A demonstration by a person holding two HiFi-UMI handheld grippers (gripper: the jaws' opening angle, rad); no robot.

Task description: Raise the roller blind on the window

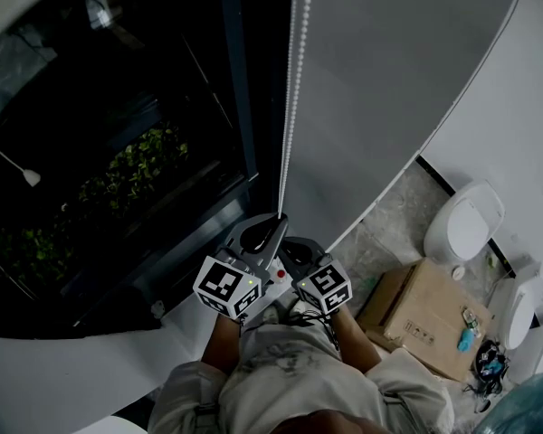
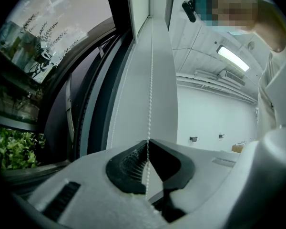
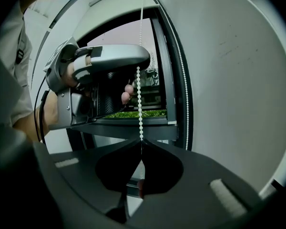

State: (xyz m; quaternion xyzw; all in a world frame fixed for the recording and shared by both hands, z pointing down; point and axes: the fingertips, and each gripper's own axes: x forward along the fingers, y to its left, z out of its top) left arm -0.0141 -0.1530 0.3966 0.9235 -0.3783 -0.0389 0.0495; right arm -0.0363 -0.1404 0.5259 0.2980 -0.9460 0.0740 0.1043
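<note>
My left gripper [image 2: 148, 143] and right gripper [image 3: 142, 144] both had their fingers clamped on the bead chain [image 1: 294, 80]. It hung between the dark window frame [image 1: 240, 89] and the grey roller blind [image 1: 389, 61]. A cardboard box [image 1: 425, 319] sat on the floor, right.

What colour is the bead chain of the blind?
White; the bead chain shows best in the right gripper view.
</note>
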